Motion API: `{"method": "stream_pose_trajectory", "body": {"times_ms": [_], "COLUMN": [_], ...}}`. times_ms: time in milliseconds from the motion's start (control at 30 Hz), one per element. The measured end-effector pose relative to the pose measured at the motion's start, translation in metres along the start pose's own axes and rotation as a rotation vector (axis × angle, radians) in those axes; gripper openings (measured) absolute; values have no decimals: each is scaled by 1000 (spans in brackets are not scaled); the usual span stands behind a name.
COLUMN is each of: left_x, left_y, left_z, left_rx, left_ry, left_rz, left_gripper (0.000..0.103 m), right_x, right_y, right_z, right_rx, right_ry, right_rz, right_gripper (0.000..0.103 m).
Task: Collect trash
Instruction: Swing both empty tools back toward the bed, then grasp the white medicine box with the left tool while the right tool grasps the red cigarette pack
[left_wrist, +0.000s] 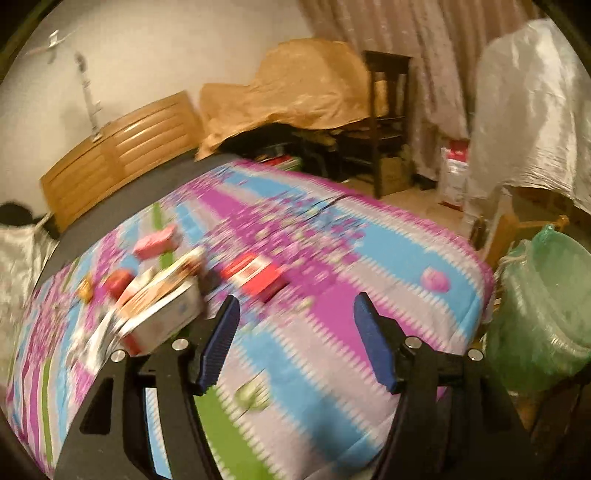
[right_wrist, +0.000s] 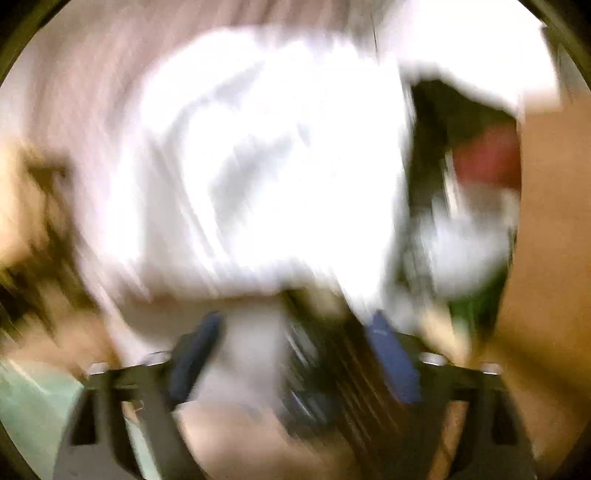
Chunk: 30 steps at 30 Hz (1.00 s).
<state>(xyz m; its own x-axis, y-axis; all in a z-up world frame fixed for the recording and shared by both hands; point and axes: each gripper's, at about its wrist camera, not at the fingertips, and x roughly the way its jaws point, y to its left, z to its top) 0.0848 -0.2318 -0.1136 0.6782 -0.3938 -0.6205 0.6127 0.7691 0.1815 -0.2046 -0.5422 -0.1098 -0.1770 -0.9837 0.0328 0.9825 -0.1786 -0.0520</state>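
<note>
In the left wrist view my left gripper (left_wrist: 295, 314) is open and empty above a bed with a purple, blue and green cover (left_wrist: 332, 240). Trash lies on the cover to the left and ahead: a white carton with paper scraps (left_wrist: 162, 306), a red box (left_wrist: 255, 275), a pink packet (left_wrist: 155, 242), a red round item (left_wrist: 117, 282) and a small pink wad (left_wrist: 436, 279) at the right. A bin lined with a green bag (left_wrist: 546, 317) stands at the bed's right edge. The right wrist view is heavily blurred; my right gripper (right_wrist: 295, 332) is open, with nothing clearly between its fingers.
A wooden headboard (left_wrist: 122, 147) is at the far left. A brown cloth covers a pile (left_wrist: 295, 88) behind the bed, beside a dark wooden chair (left_wrist: 388, 122). A white plastic-covered object (left_wrist: 532, 110) stands at the right, also filling the right wrist view (right_wrist: 258, 166).
</note>
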Motion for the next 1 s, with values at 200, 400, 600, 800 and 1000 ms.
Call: {"method": "stream_pose_trajectory", "body": {"times_ms": [200, 400, 600, 800, 1000], "left_x": [-24, -27, 5, 52, 92], "left_y": [84, 162, 202, 201, 190], "left_z": [-36, -46, -40, -24, -9], "left_rx": [-136, -237, -203, -45, 10], "left_ry": [47, 75, 94, 64, 54], "left_rz": [127, 153, -15, -167, -282], "left_gripper": [65, 65, 65, 65, 65], "right_x": [-101, -180, -244, -281, -309], "right_y": [70, 143, 338, 434, 493], "right_z": [110, 141, 50, -30, -81], "right_rx": [-42, 109, -330, -556, -674], "right_ry": [-281, -183, 456, 657, 759], "right_rz": [309, 976, 1604, 1779, 1727], "right_gripper": [99, 99, 99, 96, 88]}}
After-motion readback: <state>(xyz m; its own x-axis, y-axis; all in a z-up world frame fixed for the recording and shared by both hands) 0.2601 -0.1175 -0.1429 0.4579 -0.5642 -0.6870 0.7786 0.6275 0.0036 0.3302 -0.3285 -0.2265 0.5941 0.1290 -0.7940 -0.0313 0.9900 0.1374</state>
